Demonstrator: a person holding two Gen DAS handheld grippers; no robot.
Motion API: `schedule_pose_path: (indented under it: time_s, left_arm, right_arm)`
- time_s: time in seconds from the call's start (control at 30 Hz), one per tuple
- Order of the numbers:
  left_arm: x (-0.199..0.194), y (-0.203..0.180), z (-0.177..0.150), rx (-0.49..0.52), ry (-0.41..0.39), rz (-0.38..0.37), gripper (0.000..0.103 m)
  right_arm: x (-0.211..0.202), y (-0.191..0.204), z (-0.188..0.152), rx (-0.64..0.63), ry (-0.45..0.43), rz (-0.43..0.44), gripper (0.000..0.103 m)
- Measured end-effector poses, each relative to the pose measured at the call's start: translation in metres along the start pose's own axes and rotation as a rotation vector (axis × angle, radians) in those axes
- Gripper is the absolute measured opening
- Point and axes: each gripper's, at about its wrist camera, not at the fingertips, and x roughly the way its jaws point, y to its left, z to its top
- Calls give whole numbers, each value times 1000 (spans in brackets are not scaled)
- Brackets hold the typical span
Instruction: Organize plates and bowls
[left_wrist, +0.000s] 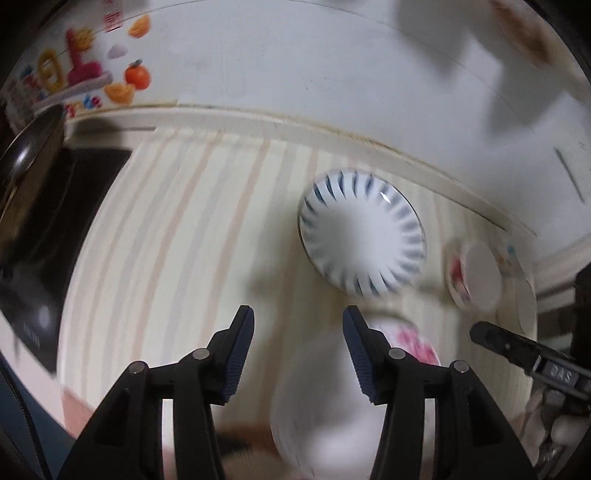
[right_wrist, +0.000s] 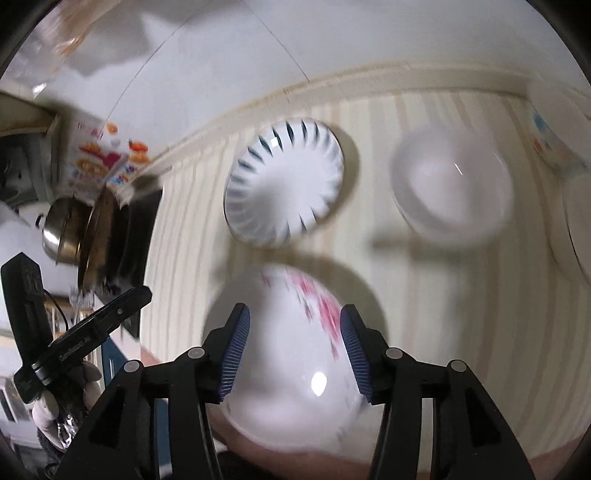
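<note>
On the cream striped counter (left_wrist: 184, 240) lies a white dish with blue radial strokes (left_wrist: 362, 232) (right_wrist: 284, 184). A white bowl with pink flowers (right_wrist: 295, 373) (left_wrist: 321, 410) sits blurred close below both grippers. My right gripper (right_wrist: 294, 321) hovers over it, jaws apart, pads clear of its rim. My left gripper (left_wrist: 298, 325) is open with nothing between its fingers; the floral bowl lies under its right finger. A smaller white bowl (right_wrist: 450, 192) (left_wrist: 476, 273) with coloured print outside stands right of the striped dish. Each gripper shows at the edge of the other's view: right gripper (left_wrist: 517, 347), left gripper (right_wrist: 92, 328).
A black cooktop (left_wrist: 55, 221) (right_wrist: 140, 221) with a metal pot (right_wrist: 62, 229) occupies the left end of the counter. A white wall with a fruit sticker (left_wrist: 81, 70) runs behind. A raised cream ledge (left_wrist: 332, 129) borders the counter at the back.
</note>
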Motion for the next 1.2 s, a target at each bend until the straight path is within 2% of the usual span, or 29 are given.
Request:
schedule_pose_path:
  time_s: [0.17,0.3,0.4,0.47,0.5,0.53,0.6,0.63,0.73,0.93,1.2]
  left_arm:
    - [60,5,57,31,80,-7,47]
    - [105,-3,77,65,156,-18,47]
    - [131,-6,83,74,212,-38,47]
    - [141,-8,84,83,233,-55,47]
    - [143,-9,84,89,235,-59,46]
    - [145,-11,83,96,231,-71,38]
    - [146,-14,82,114,221,-68,37]
    - [146,-15,81,117,214,-66,37]
    - [141,-12,82,90,215,-79,36]
    - [121,-15,88,106,177,-65,36]
    - [68,-20,82,116,119,-61,36]
  right_arm:
    - [31,10,63,15,-14,-72,54]
    - [58,1,108,20,6,-159,53]
    - [78,-12,129,20,46,-218,48]
    - [91,-17,138,14,74,-243,41]
    - [98,-19,141,8,89,-253,35]
    - [104,-20,143,-2,101,-254,28]
    - [115,-19,146,-29,129,-266,20]
    - [119,-19,148,-39,134,-276,19]
    - [122,-18,148,-58,135,-294,18]
    - [114,-18,141,-53,143,-265,18]
    - [62,-3,127,-92,101,-209,18]
